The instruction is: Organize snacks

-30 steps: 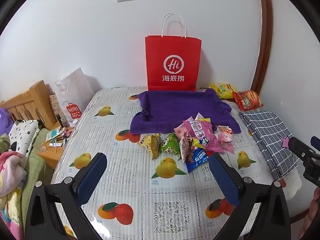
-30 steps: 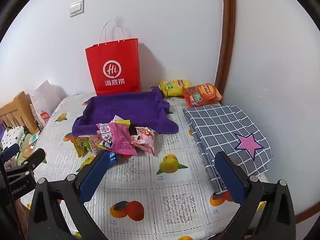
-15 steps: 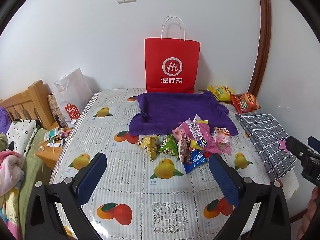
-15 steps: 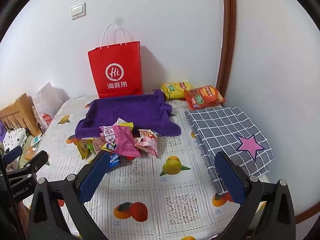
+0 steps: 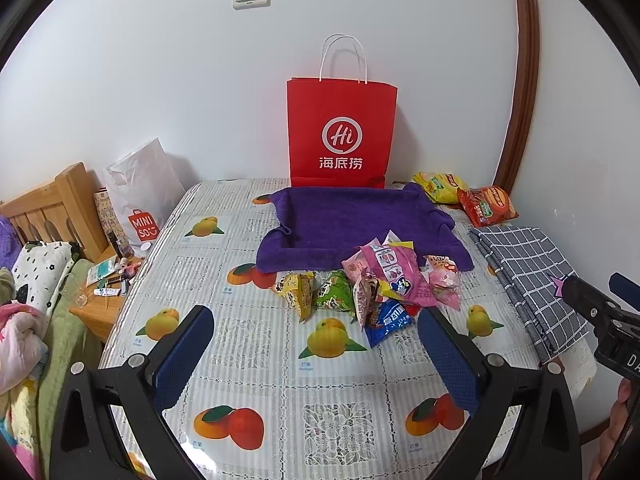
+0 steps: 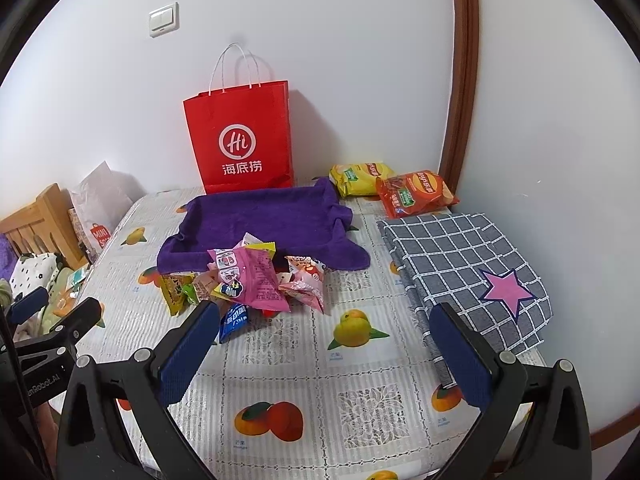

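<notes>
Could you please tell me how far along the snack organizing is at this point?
Nothing looks sorted yet. The purple cloth tray is empty, and the pile of small snack packets lies loose on the table in front of it. Two chip bags sit apart by the wall. Nothing is in hand: the left gripper and right gripper are both open above the table. All the sorting remains.
</notes>
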`<state>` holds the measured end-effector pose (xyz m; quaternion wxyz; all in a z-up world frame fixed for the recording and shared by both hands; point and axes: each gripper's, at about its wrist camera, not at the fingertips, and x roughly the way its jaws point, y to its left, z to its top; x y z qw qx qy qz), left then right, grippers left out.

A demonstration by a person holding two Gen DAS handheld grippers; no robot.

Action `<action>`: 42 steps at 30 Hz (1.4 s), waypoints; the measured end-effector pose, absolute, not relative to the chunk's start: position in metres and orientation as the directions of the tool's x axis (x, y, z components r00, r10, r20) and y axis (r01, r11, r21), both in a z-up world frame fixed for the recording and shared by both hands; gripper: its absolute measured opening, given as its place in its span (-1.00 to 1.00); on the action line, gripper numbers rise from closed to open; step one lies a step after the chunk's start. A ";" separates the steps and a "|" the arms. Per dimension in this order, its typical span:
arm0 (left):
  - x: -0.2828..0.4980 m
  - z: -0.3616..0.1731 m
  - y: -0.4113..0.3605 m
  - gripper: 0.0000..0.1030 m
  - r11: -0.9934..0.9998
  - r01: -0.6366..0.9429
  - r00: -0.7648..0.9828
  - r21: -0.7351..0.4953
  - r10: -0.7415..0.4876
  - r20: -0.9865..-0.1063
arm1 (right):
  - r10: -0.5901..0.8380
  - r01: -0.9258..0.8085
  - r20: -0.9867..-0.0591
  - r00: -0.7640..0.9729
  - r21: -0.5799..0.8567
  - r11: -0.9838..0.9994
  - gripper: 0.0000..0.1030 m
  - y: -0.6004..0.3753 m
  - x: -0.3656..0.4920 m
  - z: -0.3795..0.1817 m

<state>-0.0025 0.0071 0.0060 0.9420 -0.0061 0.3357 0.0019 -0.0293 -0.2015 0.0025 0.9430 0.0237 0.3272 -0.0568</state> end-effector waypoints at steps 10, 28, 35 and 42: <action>-0.004 0.005 0.003 0.99 1.000 0.000 0.775 -0.012 -0.008 -0.632 | -0.080 0.113 -0.621 0.780 0.014 0.993 0.99 -0.200 -0.032 0.002; -0.005 0.010 0.000 0.99 1.000 0.005 0.781 -0.017 -0.015 -0.624 | -0.074 0.116 -0.617 0.783 0.029 0.993 0.99 -0.201 -0.034 0.004; -0.007 0.013 0.000 0.99 1.000 0.011 0.784 -0.021 -0.021 -0.621 | -0.072 0.114 -0.615 0.786 0.029 0.993 0.99 -0.199 -0.035 0.004; -0.008 0.013 0.002 0.99 0.999 0.015 0.783 -0.028 -0.029 -0.622 | -0.059 0.106 -0.606 0.794 0.043 0.993 0.99 -0.199 -0.037 0.006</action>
